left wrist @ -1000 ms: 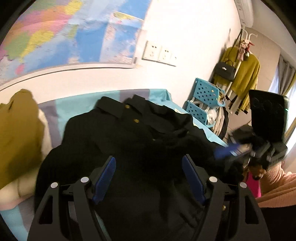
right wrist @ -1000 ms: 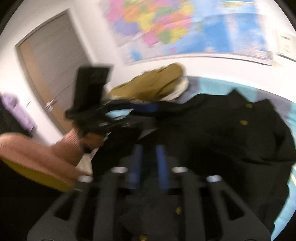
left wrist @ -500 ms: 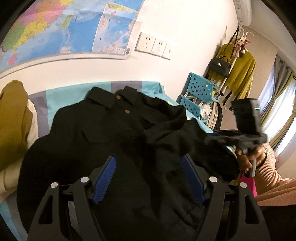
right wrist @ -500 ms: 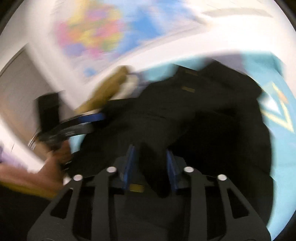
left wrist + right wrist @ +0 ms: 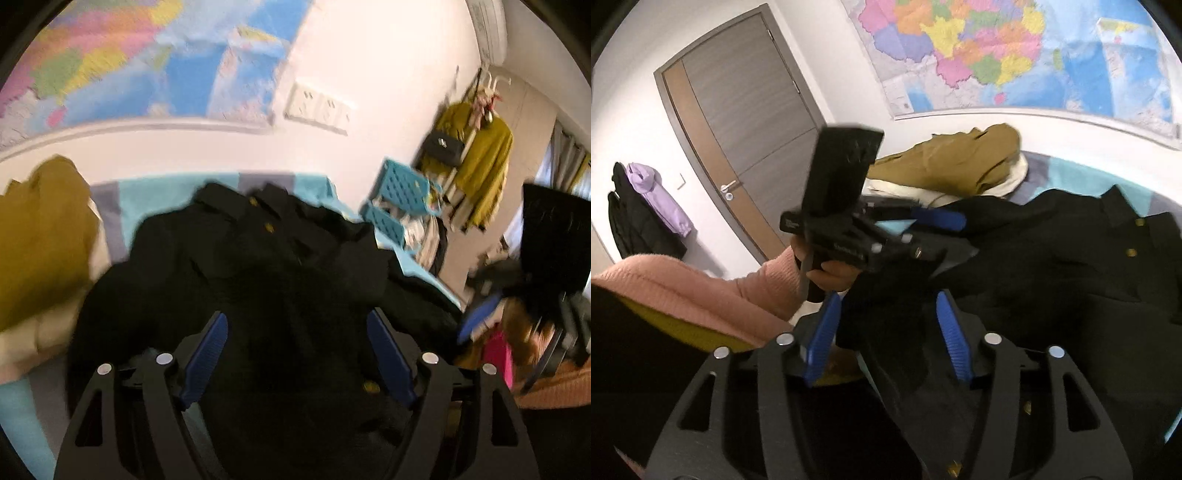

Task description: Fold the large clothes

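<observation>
Black coat (image 5: 258, 280) spread under both gaping tools (image 5: 297, 354) (image 5: 888, 332).

Left gripper (image 5: 297, 354) with black slotted arms, ribbed blue finger pads (image 5: 205, 354), silver screws, right gripper (image 5: 884, 334) built alike, bare hand (image 5: 831, 275) left of centre, salmon-pink ribbed knit sleeve (image 5: 701, 291)

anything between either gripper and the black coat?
Nothing visible. The left gripper hangs open right over the black coat. The right gripper is also open, with a fold of the coat already lying between its jaws.
</observation>
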`<state>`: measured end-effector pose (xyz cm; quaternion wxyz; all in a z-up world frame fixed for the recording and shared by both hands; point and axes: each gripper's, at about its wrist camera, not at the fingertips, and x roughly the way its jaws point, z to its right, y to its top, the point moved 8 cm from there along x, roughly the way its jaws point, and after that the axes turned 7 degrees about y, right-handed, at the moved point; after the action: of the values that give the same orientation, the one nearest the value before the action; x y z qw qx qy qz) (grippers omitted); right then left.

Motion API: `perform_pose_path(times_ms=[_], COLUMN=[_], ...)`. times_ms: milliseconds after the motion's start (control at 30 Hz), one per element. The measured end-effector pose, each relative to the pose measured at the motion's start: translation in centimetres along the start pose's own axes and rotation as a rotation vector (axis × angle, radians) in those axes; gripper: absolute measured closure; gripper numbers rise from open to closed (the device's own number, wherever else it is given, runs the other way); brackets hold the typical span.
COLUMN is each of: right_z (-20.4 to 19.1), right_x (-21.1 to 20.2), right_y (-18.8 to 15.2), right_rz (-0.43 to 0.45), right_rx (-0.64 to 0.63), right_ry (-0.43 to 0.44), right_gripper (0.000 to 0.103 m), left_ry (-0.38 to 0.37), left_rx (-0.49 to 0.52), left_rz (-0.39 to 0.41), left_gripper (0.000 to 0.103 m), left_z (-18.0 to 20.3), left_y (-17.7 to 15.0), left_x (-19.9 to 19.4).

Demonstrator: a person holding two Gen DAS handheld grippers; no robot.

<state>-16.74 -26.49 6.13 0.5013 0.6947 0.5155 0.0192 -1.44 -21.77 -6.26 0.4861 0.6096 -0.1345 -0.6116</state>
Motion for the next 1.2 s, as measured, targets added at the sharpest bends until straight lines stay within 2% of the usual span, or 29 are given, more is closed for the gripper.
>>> perform_pose_path(times_ms=[67, 133, 200, 267, 300, 367, 400, 467, 567, 600, 667, 700, 800, 900, 967, 1000, 1033, 1100, 1133, 1167, 1200], right_z=[0.8, 2.6, 5.9, 11.6, 13.7, 20.3, 23.4, 27.8, 32.9, 34.2, 36.2, 36.9, 36.2, 35.4, 35.7, 36.3, 36.6, 37.6, 37.9, 38.5, 39.1], right_x=[-1.5, -3.9, -6.4, -9.1, -10.0, -11.6, -12.0, -11.9, -10.8, -10.3, -9.2, -8.8, -10.6, -15.1, -18.2, -19.0, -19.0, -17.6, -17.1, -16.6, -16.6], right_y=[0.4, 0.5, 0.6, 0.6, 0.5, -0.1, -0.5, -1.3, -2.2, -2.6, -3.5, -4.1, -4.2, -3.4, -3.3, -3.8, -4.1, -5.3, -5.5, -5.9, -6.1], right_rz=[0.027, 0.051, 0.079, 0.090, 0.096, 0.081, 0.070, 0.028, -0.032, -0.061, -0.118, -0.154, -0.096, 0.063, 0.130, 0.157, 0.158, 0.080, 0.071, 0.068, 0.073], right_rx=[0.016, 0.033, 0.076, 0.137, 0.175, 0.288, 0.344, 0.400, 0.439, 0.447, 0.471, 0.483, 0.465, 0.507, 0.538, 0.586, 0.615, 0.614, 0.622, 0.645, 0.663], right_ry=[-0.036, -0.115, -0.232, -0.429, -0.484, -0.636, -0.674, -0.713, -0.745, -0.751, -0.726, -0.697, -0.706, -0.683, -0.727, -0.704, -0.691, -0.735, -0.740, -0.744, -0.760], right_gripper=[0.044, 0.043, 0.038, 0.037, 0.037, 0.038, 0.039, 0.040, 0.042, 0.045, 0.072, 0.094, 0.097, 0.098, 0.099, 0.099, 0.099, 0.099, 0.099, 0.098, 0.095], left_ry=[-0.004, -0.021, -0.031, -0.028, -0.021, 0.015, 0.033, 0.032, 0.035, 0.042, 0.065, 0.071, 0.076, 0.084, 0.091, 0.095, 0.122, 0.208, 0.285, 0.313, 0.309], left_rx=[0.038, 0.082, 0.115, 0.131, 0.133, 0.136, 0.130, 0.104, 0.080, 0.075, 0.078, 0.080, 0.083, 0.061, 0.050, 0.038, 0.014, 0.027, 0.041, 0.030, 0.011], left_rz=[-0.059, -0.113, -0.172, -0.246, -0.261, -0.276, -0.275, -0.263, -0.217, -0.204, -0.162, -0.146, -0.108, -0.072, -0.056, -0.055, -0.074, -0.120, -0.156, -0.189, -0.214], left_gripper=[0.027, 0.027, 0.027, 0.027, 0.028, 0.056, 0.062, 0.082, 0.083, 0.084, 0.084, 0.085, 0.085, 0.085, 0.085, 0.085, 0.084, 0.081, 0.076, 0.073, 0.074], left_z=[1.0, 2.0, 2.6, 2.7, 2.6, 1.9, 1.5, 0.8, -0.2, -0.5, -1.2, -1.5, -2.0, -3.6, -4.5, -5.1, -6.1, -7.8, -8.9, -9.6, -10.1], left_y=[-1.1, -2.1, -3.2, -4.1, -4.4, -4.6, -4.6, -4.3, -3.6, -3.2, -2.2, -1.6, -0.2, 1.6, 2.6, 3.0, 3.5, 3.8, 3.8, 3.7, 3.7], left_x=[1.3, 2.6, 3.6, 4.8, 5.2, 5.7, 5.7, 5.5, 4.6, 4.3, 3.4, 3.0, 2.4, 2.1, 2.5, 3.0, 4.1, 6.3, 7.9, 9.1, 9.8])
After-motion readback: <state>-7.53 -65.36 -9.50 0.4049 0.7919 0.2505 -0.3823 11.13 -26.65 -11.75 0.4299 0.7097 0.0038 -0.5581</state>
